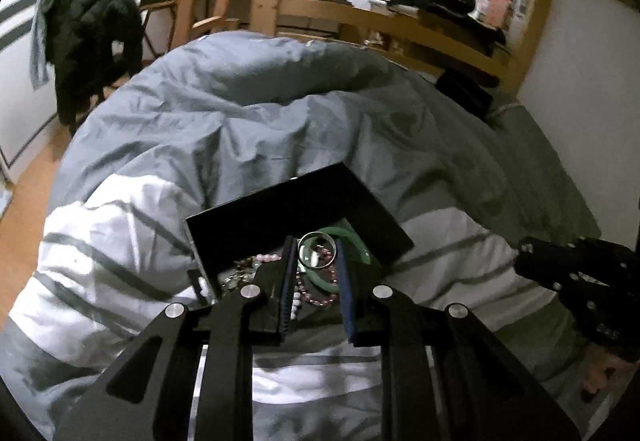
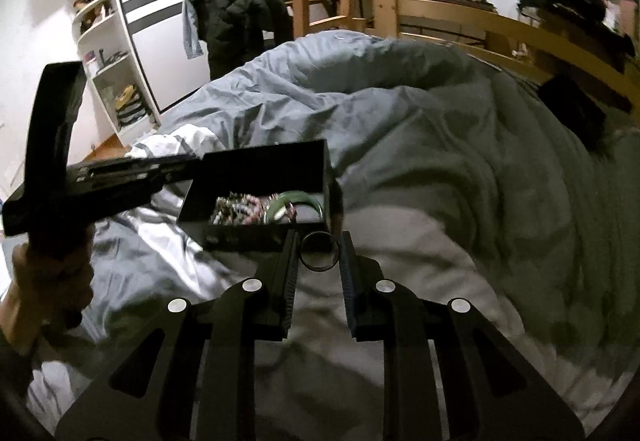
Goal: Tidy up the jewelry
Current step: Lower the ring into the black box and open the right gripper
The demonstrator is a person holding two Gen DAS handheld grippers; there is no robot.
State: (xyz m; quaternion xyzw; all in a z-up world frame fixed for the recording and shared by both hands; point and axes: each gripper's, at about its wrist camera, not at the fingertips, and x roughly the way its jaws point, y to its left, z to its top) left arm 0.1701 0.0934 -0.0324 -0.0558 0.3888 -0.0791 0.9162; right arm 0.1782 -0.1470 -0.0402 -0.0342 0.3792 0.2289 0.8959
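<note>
Hand-held gripper point(image 1: 318, 253) around silver ring point(image 1: 317, 250), above box point(image 1: 372, 213).

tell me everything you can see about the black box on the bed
The black box is rectangular and open-topped, with plain dark walls that look matte; no lid shows. It sits roughly level on the grey and white striped duvet. Inside lie a green bangle at one end and a jumble of beaded bracelets beside it. Whether either gripper touches the box cannot be told.
</note>
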